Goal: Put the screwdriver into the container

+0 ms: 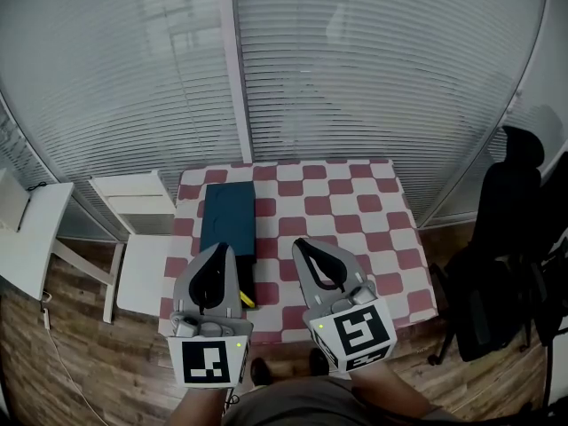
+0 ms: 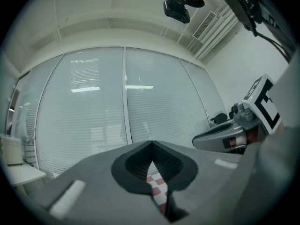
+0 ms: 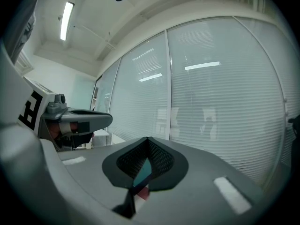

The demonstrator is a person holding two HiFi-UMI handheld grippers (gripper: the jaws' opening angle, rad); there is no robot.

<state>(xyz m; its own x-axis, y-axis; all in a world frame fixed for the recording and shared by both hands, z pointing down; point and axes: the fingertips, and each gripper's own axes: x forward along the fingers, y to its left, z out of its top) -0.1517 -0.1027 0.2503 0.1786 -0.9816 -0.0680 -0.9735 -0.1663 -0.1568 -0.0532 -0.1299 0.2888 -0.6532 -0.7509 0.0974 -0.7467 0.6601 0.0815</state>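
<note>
The left gripper [image 2: 152,143] has its fingers closed tip to tip with nothing between them. Only the checked cloth [image 2: 158,186] shows through the slot below the tips. The right gripper [image 3: 147,139] has its fingers fully closed as well and is empty; a strip of teal shows through its slot. In the head view both grippers sit side by side, near each other but apart, above the near edge of the counter [image 1: 390,238], pointing towards the blinds [image 1: 373,78].

The screwdriver [image 1: 248,299] lies on the counter at the near end of the container [image 1: 227,216], just beside the left gripper's right flank. Only a short yellow part is visible — the rest is hidden. The container is a dark teal rectangular box on the left half of the counter, set lengthwise towards the blinds.

Clearances: open cloth lies to the right of the container. A white chair [image 1: 133,229] stands just beside the counter's left edge. A black office chair [image 1: 510,238] stands off the right edge, apart from it.
</note>
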